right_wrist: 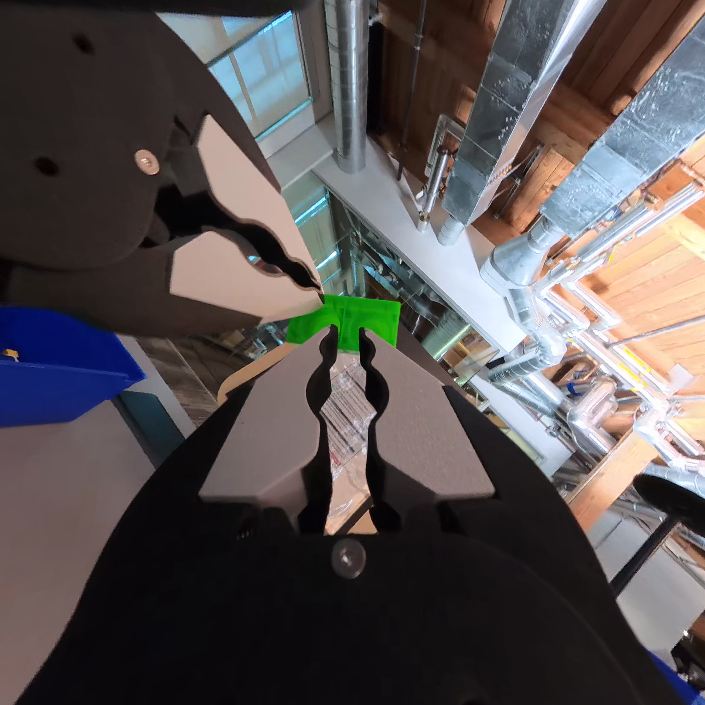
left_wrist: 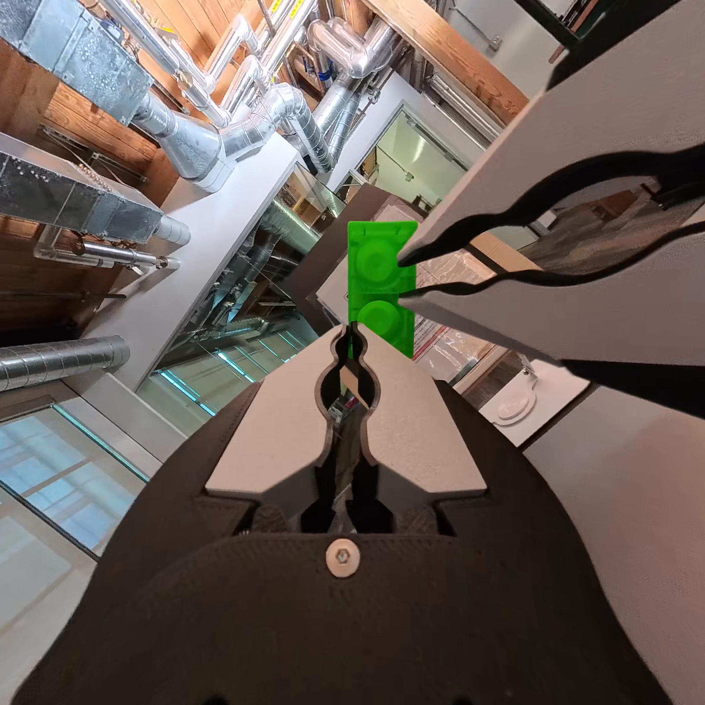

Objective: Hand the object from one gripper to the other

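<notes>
Handover mid-air: risk of drop.
Left gripper [left_wrist: 353, 328] pinches green brick's [left_wrist: 381, 282] corner; right gripper [right_wrist: 348, 331], slightly parted, straddles it—early release drops it.

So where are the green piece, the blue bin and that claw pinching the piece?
Flat bright-green plastic piece [left_wrist: 375, 267]: left wrist view, upper round bump.
Blue plastic bin [right_wrist: 57, 366]: right wrist view, side wall.
Left claw [left_wrist: 351, 327]: left wrist view, between its tips.
</notes>
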Motion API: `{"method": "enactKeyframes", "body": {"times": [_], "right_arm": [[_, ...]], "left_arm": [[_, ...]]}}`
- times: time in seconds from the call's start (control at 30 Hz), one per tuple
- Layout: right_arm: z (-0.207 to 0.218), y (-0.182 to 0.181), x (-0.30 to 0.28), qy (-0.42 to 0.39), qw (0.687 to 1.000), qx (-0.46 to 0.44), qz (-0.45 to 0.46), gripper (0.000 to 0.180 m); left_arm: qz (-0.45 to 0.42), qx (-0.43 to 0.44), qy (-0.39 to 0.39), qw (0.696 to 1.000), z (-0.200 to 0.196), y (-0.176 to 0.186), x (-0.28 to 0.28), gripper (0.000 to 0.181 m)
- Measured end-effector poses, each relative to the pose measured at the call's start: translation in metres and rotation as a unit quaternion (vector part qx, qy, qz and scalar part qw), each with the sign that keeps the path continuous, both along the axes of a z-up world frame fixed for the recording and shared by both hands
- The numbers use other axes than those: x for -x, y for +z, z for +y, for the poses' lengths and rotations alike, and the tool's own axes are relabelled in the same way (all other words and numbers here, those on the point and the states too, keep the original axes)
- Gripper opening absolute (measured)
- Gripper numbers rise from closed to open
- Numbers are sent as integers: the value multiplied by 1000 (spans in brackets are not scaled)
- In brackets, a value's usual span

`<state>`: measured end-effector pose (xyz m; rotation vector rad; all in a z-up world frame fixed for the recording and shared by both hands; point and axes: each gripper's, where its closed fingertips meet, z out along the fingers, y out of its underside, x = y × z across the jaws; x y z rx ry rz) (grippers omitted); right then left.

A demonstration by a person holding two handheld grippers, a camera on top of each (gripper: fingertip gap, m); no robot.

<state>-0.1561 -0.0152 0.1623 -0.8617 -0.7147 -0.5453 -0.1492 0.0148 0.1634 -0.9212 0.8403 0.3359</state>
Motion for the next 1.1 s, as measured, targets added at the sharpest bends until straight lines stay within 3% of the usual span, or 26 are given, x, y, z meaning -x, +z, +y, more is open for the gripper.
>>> {"method": "enactKeyframes", "body": {"times": [0.87, 1.1], "right_arm": [[2, 3, -29, 4, 999, 39, 15, 7], [1, 5, -31, 0, 999, 36, 18, 0]], "left_arm": [[0, -23, -29, 999, -19, 1, -14, 0], [3, -11, -46, 999, -19, -3, -19, 0]]}}
